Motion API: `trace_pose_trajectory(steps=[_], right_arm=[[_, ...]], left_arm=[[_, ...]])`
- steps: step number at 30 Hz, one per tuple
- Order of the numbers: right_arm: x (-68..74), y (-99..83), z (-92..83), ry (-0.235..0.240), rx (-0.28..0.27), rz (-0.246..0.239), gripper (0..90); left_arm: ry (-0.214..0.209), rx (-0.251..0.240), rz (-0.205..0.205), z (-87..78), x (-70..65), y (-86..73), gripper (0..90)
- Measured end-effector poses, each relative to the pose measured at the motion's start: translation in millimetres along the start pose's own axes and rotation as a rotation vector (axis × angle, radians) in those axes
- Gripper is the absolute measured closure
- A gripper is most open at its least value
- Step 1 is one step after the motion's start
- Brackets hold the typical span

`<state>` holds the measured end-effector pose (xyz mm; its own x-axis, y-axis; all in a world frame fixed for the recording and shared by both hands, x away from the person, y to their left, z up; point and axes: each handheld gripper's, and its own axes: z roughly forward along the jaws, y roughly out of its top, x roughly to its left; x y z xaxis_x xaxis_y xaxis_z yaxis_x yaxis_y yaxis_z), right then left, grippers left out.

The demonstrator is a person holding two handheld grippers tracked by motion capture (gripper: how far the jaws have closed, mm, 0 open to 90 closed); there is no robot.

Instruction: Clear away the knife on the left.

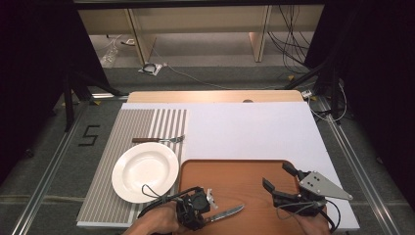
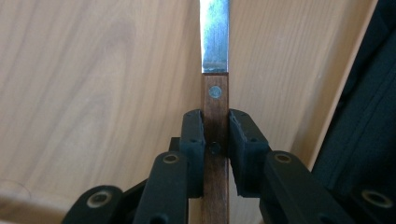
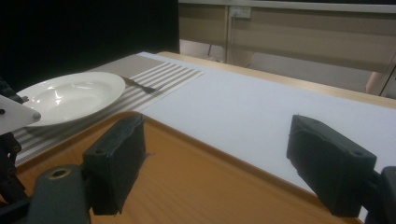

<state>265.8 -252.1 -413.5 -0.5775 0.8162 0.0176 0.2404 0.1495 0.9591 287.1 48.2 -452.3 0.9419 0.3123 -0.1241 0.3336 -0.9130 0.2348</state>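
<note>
1. Knife [image 2: 215, 100]: brown riveted wooden handle, plain steel blade; it lies over the wooden tray [image 1: 244, 176].
2. Left gripper [image 2: 215, 140]: pads clamped on the handle, blade projecting beyond the fingertips.
3. Right gripper [image 3: 215, 163]: jaws wide apart, holding nothing, over the tray.
4. White plate [image 1: 145, 171] and fork [image 1: 157, 140] lie on the striped mat [image 1: 105, 171], clear of both grippers.

**Knife gripped over tray**

A table knife [image 1: 226, 213] is clamped by its handle in the left claw [image 1: 204, 215] over the wooden tray [image 1: 235, 174]. The right claw [image 1: 279, 178] is held wide apart. A white plate [image 1: 145, 172] and fork [image 1: 159, 140] are laid on the striped placemat [image 1: 127, 132].
</note>
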Motion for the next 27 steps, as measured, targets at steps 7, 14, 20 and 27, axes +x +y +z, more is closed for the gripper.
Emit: trace_pose_trajectory(steps=[7, 14, 20, 27], right_arm=[[-0.1, 0.1, 0.0, -0.001, -0.001, -0.001, 20.7], [-0.4, 0.4, -0.6, -0.002, -0.006, -0.001, 20.7], [-0.4, 0.2, -0.2, 0.0, -0.005, -0.001, 20.7], [0.1, 0.3, -0.8, -0.002, 0.003, -0.006, 20.8]], left_arm=[[-0.003, -0.001, -0.025, 0.7, 1.8, -1.5, 73.9], [0.023, -0.122, -0.003, -16.0, -4.1, 2.2, 58.0], [0.018, -0.187, 0.073, -13.6, -16.3, 7.1, 82.9], [0.014, -0.149, 0.106, 2.4, -22.2, 9.6, 89.2]])
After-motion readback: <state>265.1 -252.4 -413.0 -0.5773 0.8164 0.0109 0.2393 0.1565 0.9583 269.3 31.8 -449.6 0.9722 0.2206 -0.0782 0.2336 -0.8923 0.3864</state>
